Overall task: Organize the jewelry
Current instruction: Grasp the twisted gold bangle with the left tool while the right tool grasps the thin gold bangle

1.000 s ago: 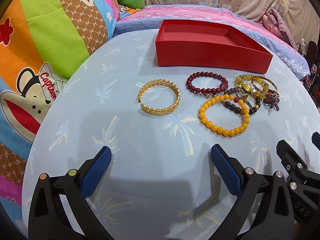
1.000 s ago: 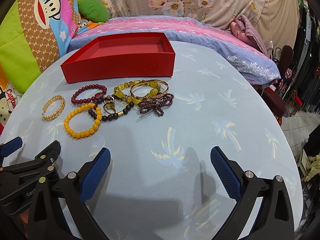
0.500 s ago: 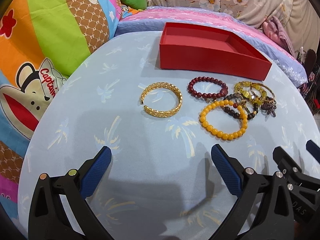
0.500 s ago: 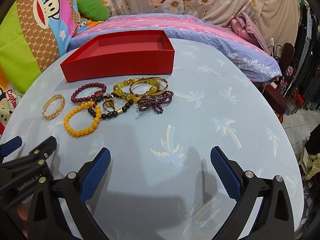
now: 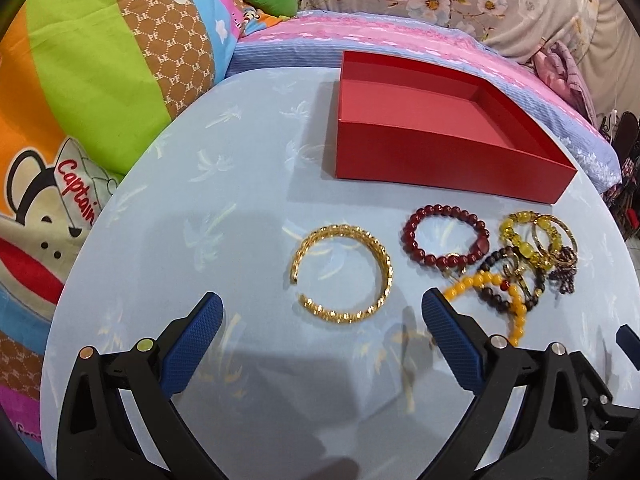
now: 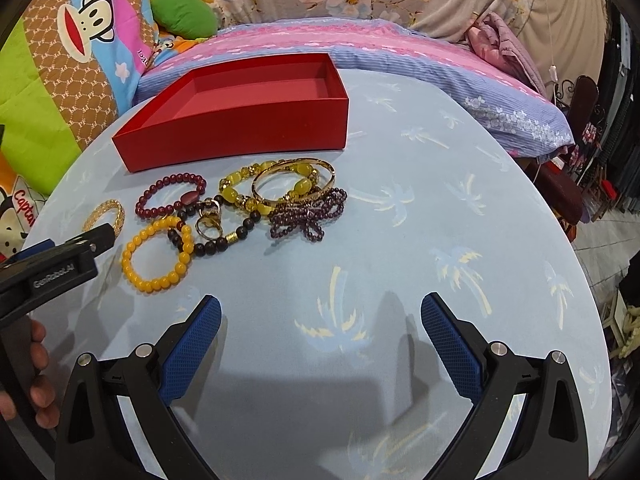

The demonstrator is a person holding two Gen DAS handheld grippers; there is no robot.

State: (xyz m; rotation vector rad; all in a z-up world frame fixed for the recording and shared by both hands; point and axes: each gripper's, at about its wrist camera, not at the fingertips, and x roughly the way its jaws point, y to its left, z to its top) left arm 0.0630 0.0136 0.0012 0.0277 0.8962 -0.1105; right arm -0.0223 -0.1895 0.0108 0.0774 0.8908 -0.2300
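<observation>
An empty red box (image 5: 440, 152) stands at the back of the round table; it also shows in the right wrist view (image 6: 240, 120). In front of it lie a gold cuff bangle (image 5: 344, 276), a dark red bead bracelet (image 5: 444, 240), an orange bead bracelet (image 6: 156, 252), a dark bead bracelet (image 6: 224, 236), yellow stone bracelets (image 6: 288, 184) and a purple bead string (image 6: 308, 216). My left gripper (image 5: 320, 344) is open, just short of the gold bangle. My right gripper (image 6: 320, 344) is open and empty, over bare cloth in front of the pile.
The table (image 6: 440, 240) has a pale blue palm-print cloth. Cartoon cushions (image 5: 80, 100) press against its left edge. A pink and blue striped bed (image 6: 360, 48) runs behind it. The left gripper's body (image 6: 52, 268) shows at the left of the right wrist view.
My left gripper has moved forward and down toward the gold bangle, which now lies close between its fingers' line. My right gripper has edged slightly nearer the pile.
</observation>
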